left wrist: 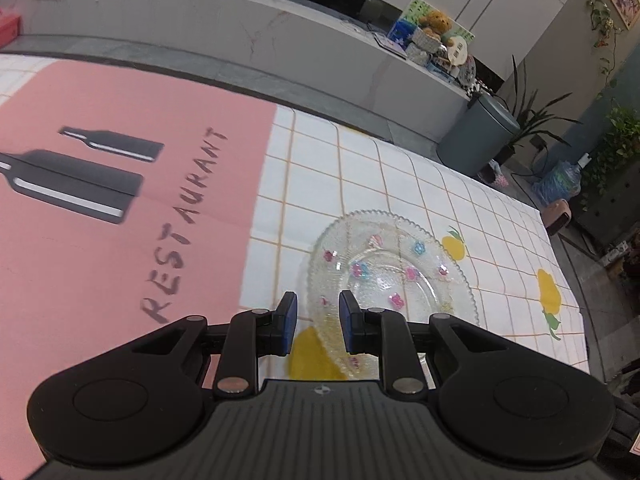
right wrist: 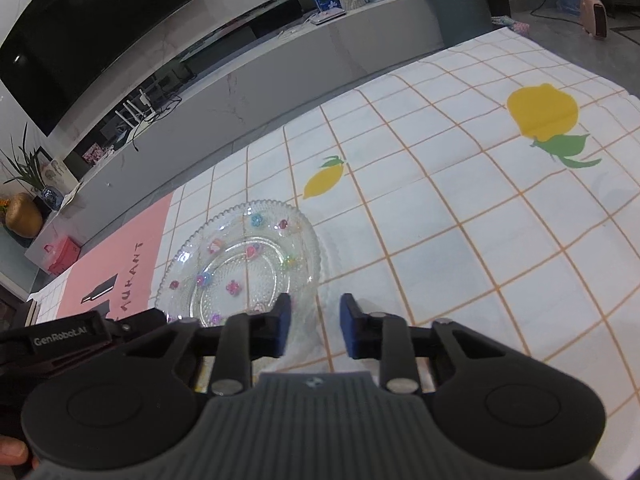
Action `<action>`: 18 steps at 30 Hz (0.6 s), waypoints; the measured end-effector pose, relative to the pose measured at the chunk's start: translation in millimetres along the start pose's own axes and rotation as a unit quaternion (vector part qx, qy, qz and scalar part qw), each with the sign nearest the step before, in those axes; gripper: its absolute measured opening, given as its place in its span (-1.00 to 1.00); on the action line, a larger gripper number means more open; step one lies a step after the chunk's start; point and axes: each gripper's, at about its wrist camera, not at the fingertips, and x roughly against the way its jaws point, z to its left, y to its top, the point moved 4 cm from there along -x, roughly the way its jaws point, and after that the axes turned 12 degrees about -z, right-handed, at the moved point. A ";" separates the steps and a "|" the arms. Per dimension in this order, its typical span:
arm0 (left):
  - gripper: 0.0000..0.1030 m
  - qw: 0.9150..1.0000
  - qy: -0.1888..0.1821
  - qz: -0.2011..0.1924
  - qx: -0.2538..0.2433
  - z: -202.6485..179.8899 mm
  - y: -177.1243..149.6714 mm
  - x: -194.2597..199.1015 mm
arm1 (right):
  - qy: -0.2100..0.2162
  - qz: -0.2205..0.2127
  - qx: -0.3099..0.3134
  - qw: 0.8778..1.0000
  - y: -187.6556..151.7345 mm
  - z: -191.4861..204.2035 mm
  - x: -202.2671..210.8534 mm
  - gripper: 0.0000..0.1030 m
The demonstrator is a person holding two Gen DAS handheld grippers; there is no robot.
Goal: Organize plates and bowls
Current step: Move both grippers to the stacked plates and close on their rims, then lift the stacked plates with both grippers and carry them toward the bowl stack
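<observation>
The clear beaded glass plate (left wrist: 390,276) (flower-dotted) lies between both grippers. The left gripper (left wrist: 318,326) and right gripper (right wrist: 312,330) stand narrow and empty. Risk: pads may slip off the slick rim.

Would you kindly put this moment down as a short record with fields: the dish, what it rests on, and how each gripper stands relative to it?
dish: one clear glass plate with a beaded rim and small coloured flowers, lying flat
surface: white checked tablecloth with lemon prints; pink mat beside the plate
left gripper: jaws apart, straddling the plate's near rim, pads not seen pressing on it
right gripper: jaws apart, nothing between the pads, plate's edge just beside its left finger
plate held: no
</observation>
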 end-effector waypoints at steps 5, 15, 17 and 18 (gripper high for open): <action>-0.52 1.000 0.001 -0.001 -0.011 -5.1 -2.2 -7.2 | 0.007 0.001 -0.002 1.000 2.4 0.6 -6.1 -0.64; -0.63 1.000 0.007 0.004 -0.028 -5.4 -0.4 -4.6 | 0.005 0.012 -0.002 1.000 3.9 1.6 -6.3 -0.82; -0.63 1.000 0.004 0.001 -0.026 -3.6 -0.6 -0.9 | 0.008 0.014 -0.002 1.000 4.2 2.1 -4.8 -0.83; -0.64 1.000 0.002 -0.001 -0.027 -3.4 -0.9 1.7 | 0.009 0.013 -0.002 1.000 4.3 2.6 -2.7 -0.83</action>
